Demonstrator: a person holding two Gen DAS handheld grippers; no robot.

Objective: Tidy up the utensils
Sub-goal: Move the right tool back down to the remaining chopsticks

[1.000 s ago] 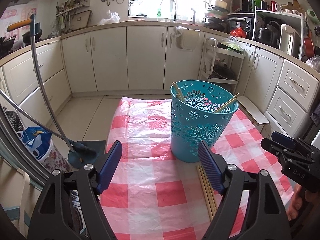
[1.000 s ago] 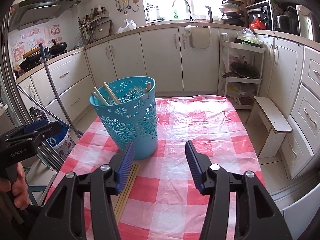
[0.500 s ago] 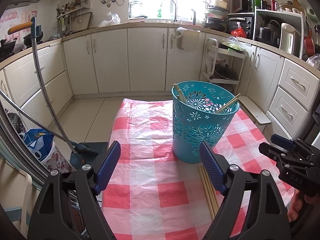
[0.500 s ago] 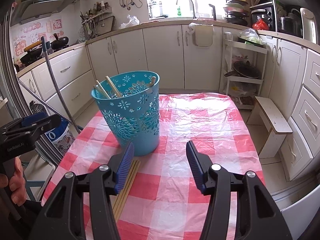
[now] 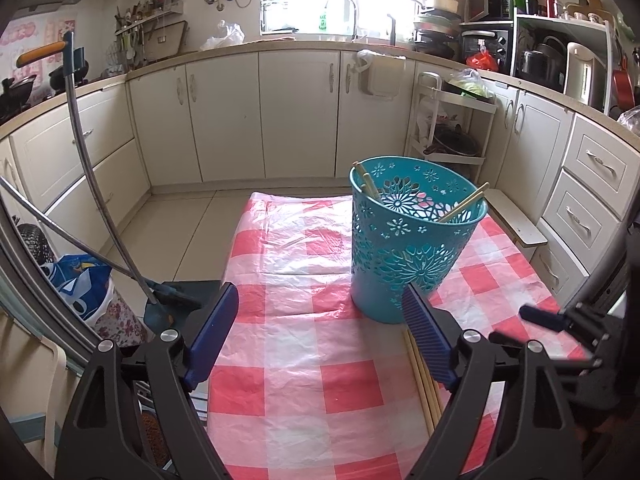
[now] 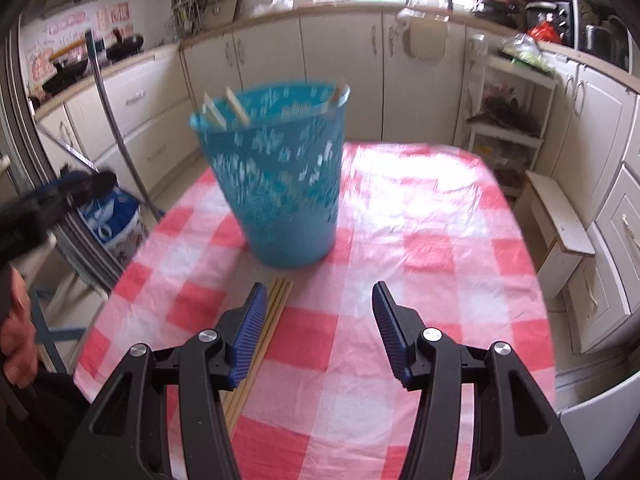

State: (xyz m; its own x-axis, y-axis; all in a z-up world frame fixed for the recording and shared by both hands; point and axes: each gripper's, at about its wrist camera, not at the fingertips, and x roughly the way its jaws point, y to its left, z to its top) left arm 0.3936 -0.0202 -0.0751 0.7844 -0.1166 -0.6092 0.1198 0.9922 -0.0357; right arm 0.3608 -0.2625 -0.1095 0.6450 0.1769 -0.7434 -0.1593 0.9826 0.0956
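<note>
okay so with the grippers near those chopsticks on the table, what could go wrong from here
The loose chopsticks lie bunched flat on the thin plastic tablecloth; the open right gripper may grab several or snag the sheet. The tall basket stands just beyond them and could be knocked over. The left gripper, jaws opening and empty, crowds the same bundle.

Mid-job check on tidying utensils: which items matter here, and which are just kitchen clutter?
Job items:
- loose chopsticks on the tablecloth
- blue basket, some chopsticks already inside
- right gripper, left gripper, both empty; left jaws opening

Clutter:
- mop handle
- white stool
</note>
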